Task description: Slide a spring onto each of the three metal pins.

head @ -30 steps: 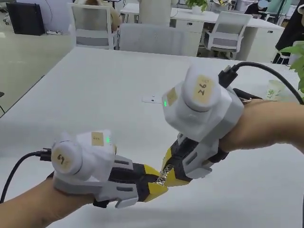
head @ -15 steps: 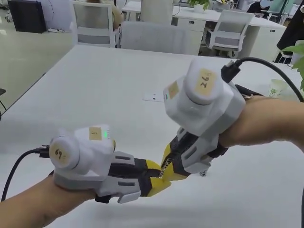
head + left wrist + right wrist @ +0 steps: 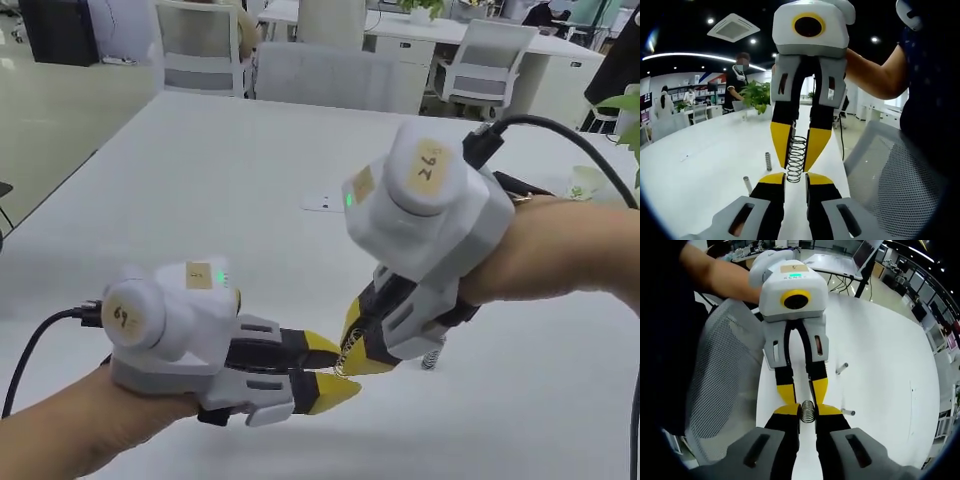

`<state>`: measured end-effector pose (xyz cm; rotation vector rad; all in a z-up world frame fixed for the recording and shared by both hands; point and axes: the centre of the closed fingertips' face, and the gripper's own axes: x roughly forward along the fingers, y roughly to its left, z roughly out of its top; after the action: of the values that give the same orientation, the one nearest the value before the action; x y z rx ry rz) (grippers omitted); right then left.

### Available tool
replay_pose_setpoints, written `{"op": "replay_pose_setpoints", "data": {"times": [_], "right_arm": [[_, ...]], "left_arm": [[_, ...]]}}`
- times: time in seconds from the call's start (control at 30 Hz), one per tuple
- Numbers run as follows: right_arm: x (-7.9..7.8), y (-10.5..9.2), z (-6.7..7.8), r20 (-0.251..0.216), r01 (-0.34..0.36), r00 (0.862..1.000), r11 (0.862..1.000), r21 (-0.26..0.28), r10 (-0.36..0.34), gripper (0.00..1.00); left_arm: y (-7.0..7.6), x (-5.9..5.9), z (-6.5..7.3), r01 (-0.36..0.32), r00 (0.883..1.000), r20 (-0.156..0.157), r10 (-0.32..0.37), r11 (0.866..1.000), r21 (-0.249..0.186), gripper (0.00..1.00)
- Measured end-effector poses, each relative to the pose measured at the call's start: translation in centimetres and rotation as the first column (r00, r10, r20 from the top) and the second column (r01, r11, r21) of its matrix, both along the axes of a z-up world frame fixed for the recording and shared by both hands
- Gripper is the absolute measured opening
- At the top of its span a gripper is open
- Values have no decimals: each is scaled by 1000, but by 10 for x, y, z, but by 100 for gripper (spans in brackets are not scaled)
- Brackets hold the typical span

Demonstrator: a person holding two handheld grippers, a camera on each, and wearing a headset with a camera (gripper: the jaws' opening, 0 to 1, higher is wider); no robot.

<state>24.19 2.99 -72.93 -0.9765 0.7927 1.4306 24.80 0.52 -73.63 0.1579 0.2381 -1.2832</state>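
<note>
— Where's the spring [image 3: 796,158]?

— Up above the desk [image 3: 200,200], pinched between the yellow jaws of the right gripper [image 3: 360,352], which are closed on its coils. Its lower end reaches the tips of the left gripper [image 3: 326,368]. Those jaws stand apart and I can't see them gripping anything.

— And the pins?

— The left gripper view looks past the jaws to two of them, upright on the desk. There's a loaded pin [image 3: 768,161] with a spring already on it, and a bare pin [image 3: 747,184] near it, closer to that camera.

— Anything in the way?

— From the head view, yes. The right gripper's big white body sits over the work, so the held spring is only a sliver of wire between yellow tips. The loaded pin peeks out just to the right of that gripper's jaws.

— What does the right gripper view add?

— It sees the spring end-on, as a ring between its own jaw tips. The left gripper faces it nose to nose, tips almost meeting. Two thin pins show on the desk off to the right, but they're too small for me to tell which carries a spring. A mesh chair [image 3: 725,380] sits at the desk's edge beside the grippers.

— And further out?

— A white slip [image 3: 322,207] lies farther up the desk, well apart from the work. Office chairs [image 3: 480,60] stand at the far side, and a potted plant [image 3: 757,95] is at the far end.
</note>
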Motion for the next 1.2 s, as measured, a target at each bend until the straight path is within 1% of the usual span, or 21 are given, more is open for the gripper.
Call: {"op": "replay_pose_setpoints", "data": {"times": [0.2,0.3,0.33,0.4,0.47,0.67,0.77,0.87,1.0,1.2], "right_arm": [[2,-2,1,5,3,1000,1000,-3,-3,8],[4,-4,1,7,8,1000,1000,-6,-8,8],[4,-5,1,7,9,1000,1000,-7,-9,8],[5,-5,2,8,12,1000,1000,-7,-12,8],[6,-7,1,11,14,1000,1000,-10,-14,8],[7,-11,-1,15,15,1000,1000,-26,-15,9],[9,-12,-1,18,18,1000,999,-30,-18,9],[11,-14,-1,21,24,999,999,-28,-24,9],[15,-17,-1,25,34,999,999,-29,-33,9],[21,-21,-1,30,47,998,998,-32,-46,9]], "left_arm": [[7,1,-1,-9,1000,-12,9,1000,4,17],[9,-4,0,4,1000,-20,-4,1000,8,24],[11,-6,-2,8,1000,-22,-8,1000,16,25],[13,-7,-4,8,1000,-22,-8,1000,27,26],[17,-8,-6,3,1000,-29,-2,999,32,29],[25,-11,-6,-15,999,-37,16,1000,26,34],[30,-12,-7,-26,998,-51,27,999,23,36],[38,-12,-10,-46,998,-52,48,998,31,37],[46,-11,-10,-72,996,-52,74,997,30,39],[61,-8,-12,-129,990,-59,130,991,27,41]]}}
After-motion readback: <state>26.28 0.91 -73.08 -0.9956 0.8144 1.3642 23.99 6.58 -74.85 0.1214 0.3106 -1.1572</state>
